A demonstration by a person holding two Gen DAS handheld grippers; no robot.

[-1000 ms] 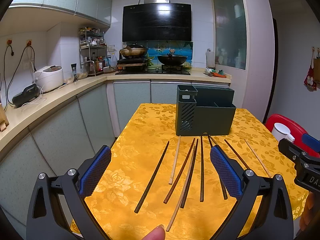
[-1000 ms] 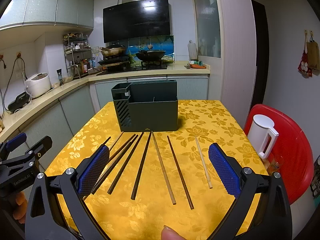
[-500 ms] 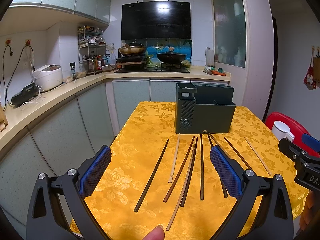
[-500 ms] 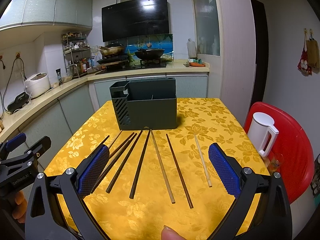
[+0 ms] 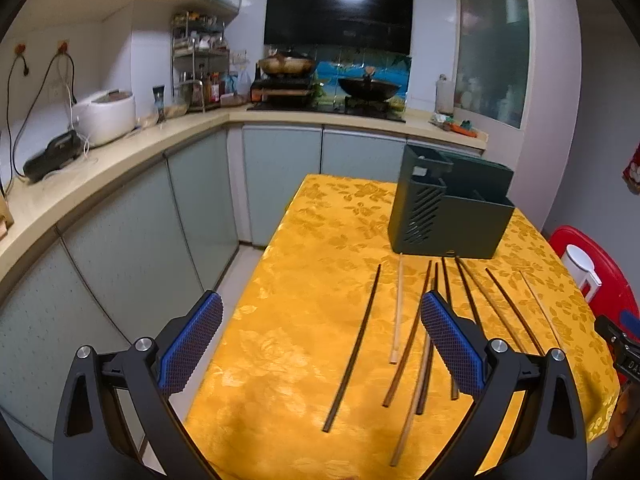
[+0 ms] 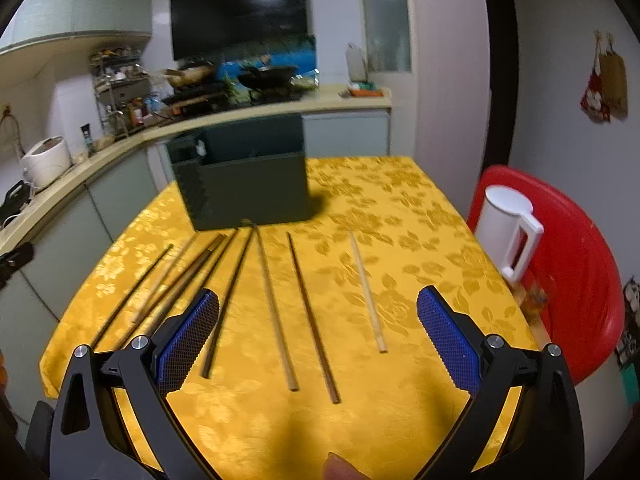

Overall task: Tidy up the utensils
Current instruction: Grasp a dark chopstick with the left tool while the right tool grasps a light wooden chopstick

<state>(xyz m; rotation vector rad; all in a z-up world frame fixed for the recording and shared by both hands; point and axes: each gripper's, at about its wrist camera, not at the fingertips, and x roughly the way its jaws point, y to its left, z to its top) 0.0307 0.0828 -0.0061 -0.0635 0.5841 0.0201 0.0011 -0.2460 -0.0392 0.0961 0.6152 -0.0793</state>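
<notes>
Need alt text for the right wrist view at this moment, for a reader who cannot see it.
The open, empty right gripper hovers over chopsticks fanned across a yellow tablecloth, with a dark green utensil holder standing beyond their far ends. A white jug sits on a red stool to the right, kitchen counters behind.

my left gripper [image 5: 320, 344]: black frame, blue cross-hatched pads, silver screws | my right gripper [image 6: 318, 336]: same black arms, blue textured pads, silver screws, yellow inner edges
</notes>
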